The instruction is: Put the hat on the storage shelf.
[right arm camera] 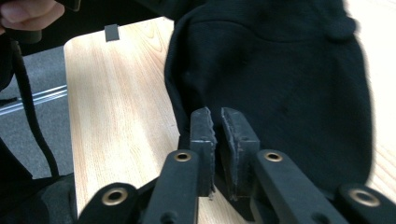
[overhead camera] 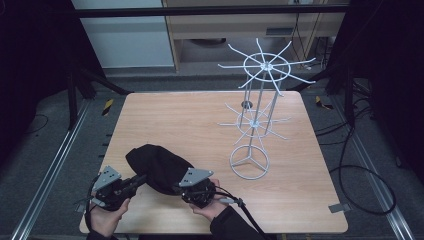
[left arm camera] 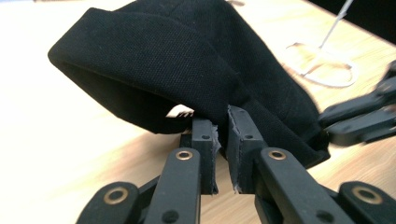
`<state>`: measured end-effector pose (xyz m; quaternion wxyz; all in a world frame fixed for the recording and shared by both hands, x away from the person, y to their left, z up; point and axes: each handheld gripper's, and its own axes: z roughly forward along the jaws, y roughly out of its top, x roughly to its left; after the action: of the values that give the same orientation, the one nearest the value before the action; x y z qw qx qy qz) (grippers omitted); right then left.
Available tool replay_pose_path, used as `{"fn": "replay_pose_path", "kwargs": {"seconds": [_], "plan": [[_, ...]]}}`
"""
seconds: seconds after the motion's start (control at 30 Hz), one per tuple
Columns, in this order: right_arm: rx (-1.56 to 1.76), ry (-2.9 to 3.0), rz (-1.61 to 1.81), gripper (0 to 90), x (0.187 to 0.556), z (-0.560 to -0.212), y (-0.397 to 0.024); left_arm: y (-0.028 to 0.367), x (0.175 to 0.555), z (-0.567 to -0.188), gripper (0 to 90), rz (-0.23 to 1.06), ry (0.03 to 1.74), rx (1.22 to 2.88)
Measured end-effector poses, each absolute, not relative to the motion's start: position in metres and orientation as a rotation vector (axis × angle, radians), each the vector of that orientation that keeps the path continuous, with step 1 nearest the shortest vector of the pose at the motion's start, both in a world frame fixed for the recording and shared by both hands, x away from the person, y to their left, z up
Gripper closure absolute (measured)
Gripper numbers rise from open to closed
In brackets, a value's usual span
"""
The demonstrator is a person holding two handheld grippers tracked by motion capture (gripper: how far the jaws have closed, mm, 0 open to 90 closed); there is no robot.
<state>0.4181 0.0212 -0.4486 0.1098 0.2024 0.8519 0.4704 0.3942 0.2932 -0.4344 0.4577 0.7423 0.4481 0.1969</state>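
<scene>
Cap (overhead camera: pixel 159 167): lay on the table's (overhead camera: pixel 200 120) near edge, long axis running between the two claws.
Left claw (overhead camera: pixel 141 179): nearly clenched, at the cap's rim; grasp uncertain.
Right claw (overhead camera: pixel 184 186): nearly clenched, at the cap's other end; grasp uncertain.
Rack (overhead camera: pixel 257 107): stood well beyond, nearer the right claw.

Pale wooden square table top (overhead camera: pixel 165 112) on grey carpeted floor (overhead camera: pixel 42 150), metal floor rails (overhead camera: pixel 47 177) at both sides. Light wooden cabinet (overhead camera: pixel 240 27) behind, beside white panel (overhead camera: pixel 122 32). Black cables (overhead camera: pixel 367 170) coiled at right. Dark surroundings, dim light.
</scene>
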Motion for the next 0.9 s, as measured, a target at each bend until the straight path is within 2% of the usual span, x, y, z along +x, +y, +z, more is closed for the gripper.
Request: {"fn": "replay_pose_path", "kwargs": {"seconds": [0.2,0.37,0.53,0.67,0.9], "plan": [[0.643,2.475,1.395,77.1,0.420,-0.448,0.008,0.308,0.397,-0.454,80.8,0.450,1.166,1.892],[0.701,2.446,1.378,74.1,0.422,-0.450,-0.009,0.310,0.398,-0.462,80.5,0.479,1.195,1.943],[0.761,2.406,1.367,71.4,0.423,-0.452,-0.029,0.312,0.397,-0.464,67.9,0.501,1.235,1.944],[0.808,2.382,1.367,69.7,0.421,-0.453,-0.048,0.317,0.393,-0.458,64.0,0.520,1.251,1.894],[0.883,2.311,1.358,65.2,0.416,-0.452,-0.087,0.314,0.399,-0.434,53.5,0.589,1.158,1.861]]}}
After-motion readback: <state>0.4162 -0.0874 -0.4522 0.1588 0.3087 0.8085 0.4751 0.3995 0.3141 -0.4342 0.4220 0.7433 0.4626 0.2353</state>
